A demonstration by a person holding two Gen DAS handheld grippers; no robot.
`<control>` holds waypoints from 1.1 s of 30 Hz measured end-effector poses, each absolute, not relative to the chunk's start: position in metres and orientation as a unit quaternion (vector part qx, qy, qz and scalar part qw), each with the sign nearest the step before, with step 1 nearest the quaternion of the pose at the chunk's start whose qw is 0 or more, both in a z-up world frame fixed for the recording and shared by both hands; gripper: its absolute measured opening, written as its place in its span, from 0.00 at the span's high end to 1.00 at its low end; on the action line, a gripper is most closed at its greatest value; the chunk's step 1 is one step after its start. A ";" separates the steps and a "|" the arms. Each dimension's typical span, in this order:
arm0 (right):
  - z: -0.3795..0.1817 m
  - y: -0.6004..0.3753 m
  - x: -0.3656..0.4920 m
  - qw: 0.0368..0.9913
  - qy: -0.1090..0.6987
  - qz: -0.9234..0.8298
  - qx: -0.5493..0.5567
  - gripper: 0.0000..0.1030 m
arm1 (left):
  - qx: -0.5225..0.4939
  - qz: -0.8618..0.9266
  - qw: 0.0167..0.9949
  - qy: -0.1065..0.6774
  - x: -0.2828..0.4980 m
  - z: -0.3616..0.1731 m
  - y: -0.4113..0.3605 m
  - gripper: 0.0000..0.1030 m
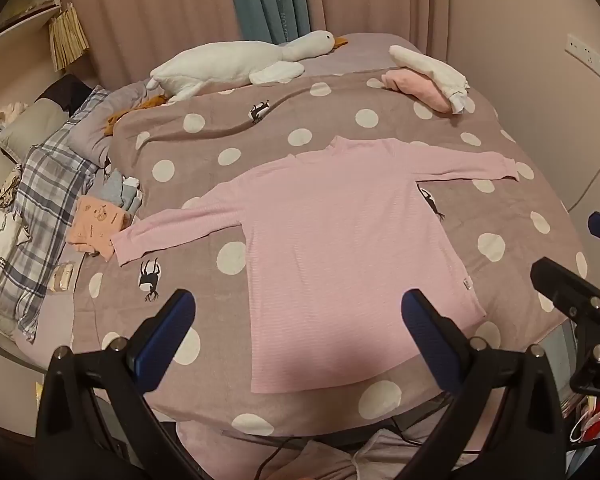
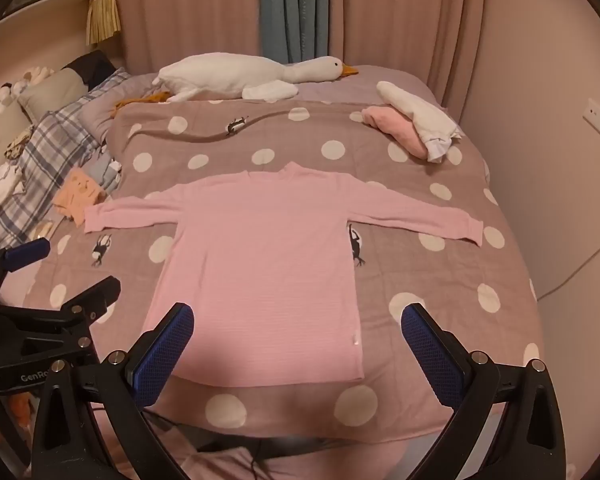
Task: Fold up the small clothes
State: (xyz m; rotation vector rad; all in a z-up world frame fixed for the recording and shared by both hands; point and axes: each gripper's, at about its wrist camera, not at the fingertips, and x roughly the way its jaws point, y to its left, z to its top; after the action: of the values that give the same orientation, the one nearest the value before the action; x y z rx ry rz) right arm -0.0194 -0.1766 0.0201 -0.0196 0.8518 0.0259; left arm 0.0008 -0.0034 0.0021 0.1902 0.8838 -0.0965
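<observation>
Polka-dot bedding covers the bed I'm working over, with pink curtains closing off the far wall. Nearest me, both tools hang above the foot of the bed. My left gripper is spread wide with nothing between its blue pads, and my right gripper is just as wide and just as empty; each one shows at the edge of the other's view, so they sit close side by side.

My worry starts right there. If I reach for the two hem corners together, the grippers could knock into each other, since they are already near. The blanket is soft and loose, so a pad that dips too low may pinch the blanket along with the hem and drag both. The knit looks thin and limp; lifting one corner alone would likely skew the body and pull a sleeve out of line, spoiling the fold.

Just past the pads lies the pink long-sleeved top, flat and smooth in the middle of the blanket, hem toward me, collar away, both sleeves stretched straight out to the sides. A small label sits at its right hem edge. No fold has been made in it yet, as far as I can judge.

Its left cuff touches a small stack of folded clothes, so a sleeve fold could disturb that stack. Farther off, a pink and white bundle rests right of centre, and a plush goose lies along the far edge.
</observation>
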 end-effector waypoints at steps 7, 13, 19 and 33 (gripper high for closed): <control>0.020 -0.176 -0.021 0.910 0.414 0.013 -0.009 0.00 | 0.094 -0.046 0.898 0.427 0.001 0.001 -0.003 0.00; 0.019 -0.176 -0.018 0.910 0.414 0.013 -0.009 0.00 | 0.092 -0.047 0.898 0.427 0.000 0.001 -0.001 0.00; 0.020 -0.176 -0.019 0.911 0.413 0.013 -0.010 0.00 | 0.092 -0.048 0.899 0.426 -0.001 0.000 -0.001 0.00; 0.018 -0.174 -0.019 0.911 0.412 0.015 -0.010 0.00 | 0.092 -0.048 0.899 0.425 -0.002 0.000 0.001 0.00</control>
State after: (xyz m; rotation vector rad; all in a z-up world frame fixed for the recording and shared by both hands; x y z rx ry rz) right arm -0.0190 -0.1740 0.0180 -0.0213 0.8501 0.0312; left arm -0.0024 0.0007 0.0002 0.1913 0.8800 -0.0987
